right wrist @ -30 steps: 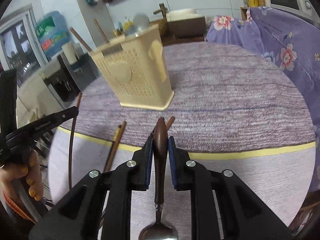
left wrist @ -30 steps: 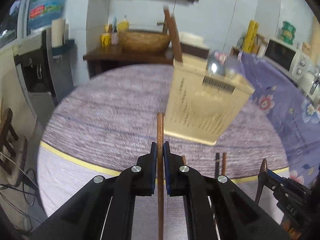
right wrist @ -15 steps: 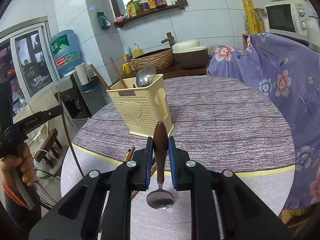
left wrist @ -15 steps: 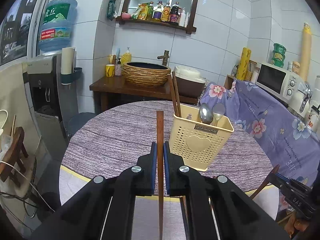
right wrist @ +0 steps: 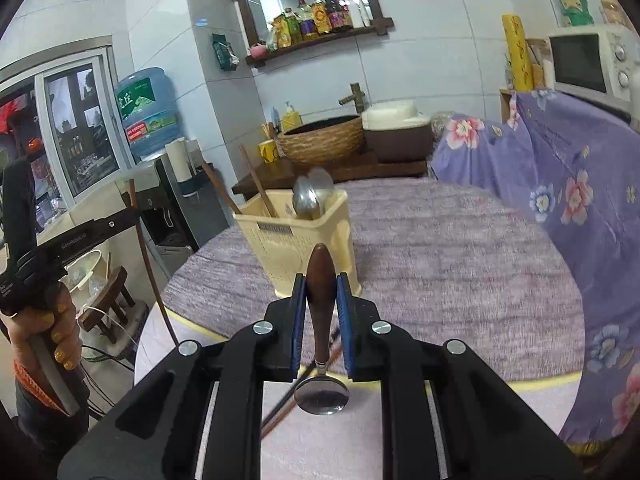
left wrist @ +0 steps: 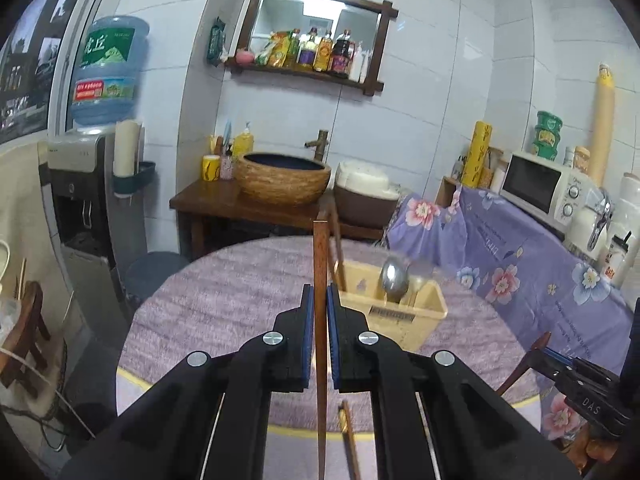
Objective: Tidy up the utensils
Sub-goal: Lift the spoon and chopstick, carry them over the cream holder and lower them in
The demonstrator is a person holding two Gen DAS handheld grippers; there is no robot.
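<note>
My left gripper (left wrist: 319, 296) is shut on a brown wooden chopstick (left wrist: 320, 264) that stands upright through the jaws, raised above the round table. My right gripper (right wrist: 321, 284) is shut on the brown wooden handle of a metal spoon (right wrist: 321, 292), bowl end (right wrist: 321, 396) hanging down toward me. A cream perforated utensil holder (right wrist: 296, 248) stands on the table, also in the left wrist view (left wrist: 394, 312). It holds two chopsticks (right wrist: 258, 186) and metal spoons (left wrist: 394, 280). Loose chopsticks (left wrist: 348, 436) lie on the table near the front edge.
The round table (right wrist: 460, 264) has a purple woven cloth with a yellow border. A purple floral cloth (right wrist: 568, 184) covers a counter at right with a microwave (left wrist: 540, 186). A wooden stand with a woven basin (left wrist: 282, 176) is behind; a water dispenser (left wrist: 86, 184) stands left.
Both grippers have risen and pulled back from the table, each still holding its utensil. The holder now looks smaller and lower in both views.
</note>
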